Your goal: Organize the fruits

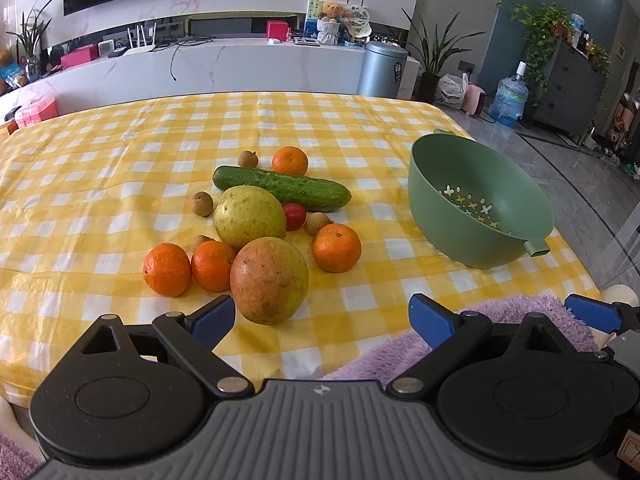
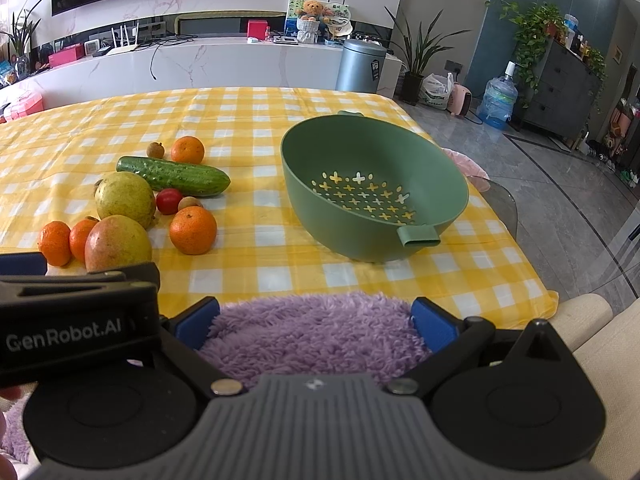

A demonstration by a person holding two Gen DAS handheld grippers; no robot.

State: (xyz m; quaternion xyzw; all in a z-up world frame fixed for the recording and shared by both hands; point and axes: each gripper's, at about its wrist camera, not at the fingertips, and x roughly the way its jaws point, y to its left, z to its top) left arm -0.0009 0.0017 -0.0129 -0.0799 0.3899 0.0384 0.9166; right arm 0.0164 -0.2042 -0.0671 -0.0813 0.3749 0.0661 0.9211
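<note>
We are holding the left gripper point(image 1: 322, 320) and right gripper point(image 2: 316, 320) at the near table edge, jaws spread wide, gripping nothing. The fruits point(image 1: 256, 236) are lying clustered on the checked cloth point(image 1: 120, 152), left of the green colander point(image 2: 372, 196), apart from it.

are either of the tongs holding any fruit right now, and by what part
Nothing is held. The left tongs and right tongs are both open and empty, short of the reddish-green mango and the empty green plastic colander bowl.
</note>
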